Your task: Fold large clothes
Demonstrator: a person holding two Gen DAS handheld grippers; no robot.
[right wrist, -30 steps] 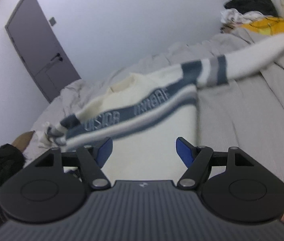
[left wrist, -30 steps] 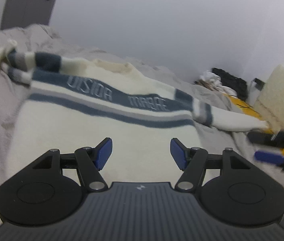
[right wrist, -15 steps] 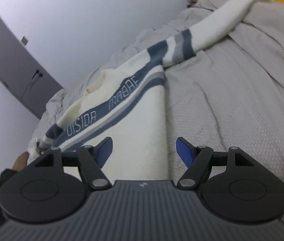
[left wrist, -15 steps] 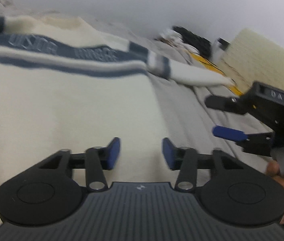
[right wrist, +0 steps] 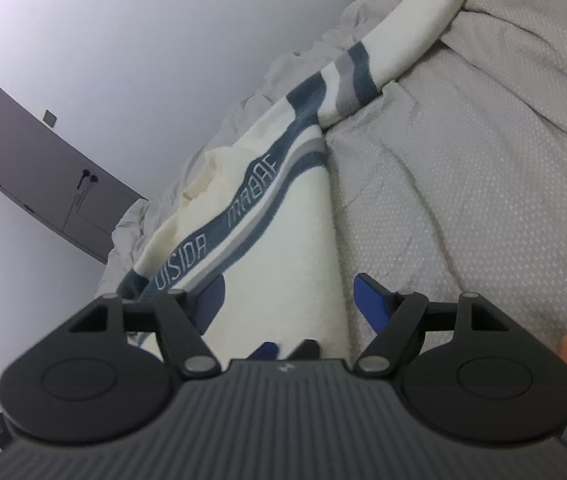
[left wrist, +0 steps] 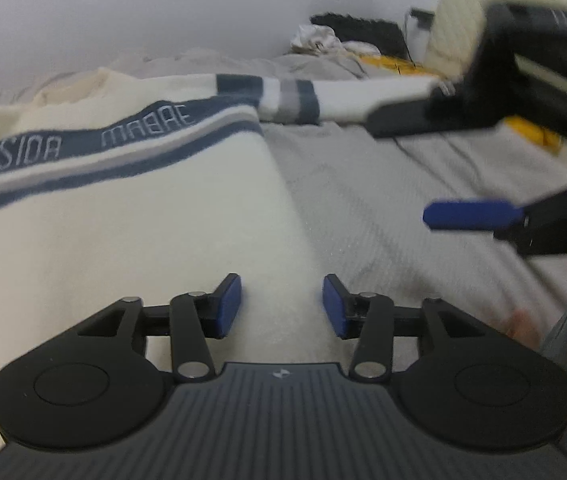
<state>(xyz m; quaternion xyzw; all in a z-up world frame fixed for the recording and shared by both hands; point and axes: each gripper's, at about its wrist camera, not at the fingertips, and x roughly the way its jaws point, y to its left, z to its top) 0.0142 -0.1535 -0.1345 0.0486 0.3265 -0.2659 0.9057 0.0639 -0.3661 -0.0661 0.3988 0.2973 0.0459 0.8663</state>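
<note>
A cream sweater [left wrist: 123, 216] with navy and grey stripes and lettering lies flat on a grey bedspread [left wrist: 383, 200]; it also shows in the right wrist view [right wrist: 279, 264]. One striped sleeve [left wrist: 323, 96] stretches out to the right, also seen in the right wrist view [right wrist: 395, 52]. My left gripper [left wrist: 281, 306] is open and empty, low over the sweater's right side edge. My right gripper [right wrist: 289, 304] is open and empty over the same edge; it shows blurred at the right of the left wrist view [left wrist: 515, 168]. The left gripper's blue fingertips [right wrist: 267, 349] show just below it.
Piled clothes [left wrist: 323, 40], a yellow item [left wrist: 531, 132] and a cream quilted cushion [left wrist: 471, 4] lie at the bed's far right. A grey door [right wrist: 39, 188] stands in the white wall at left. The bedspread [right wrist: 483, 200] stretches right of the sweater.
Both grippers have swung right and dropped lower to the sweater's right side edge. The right gripper has come close beside the left. Both stay open.
</note>
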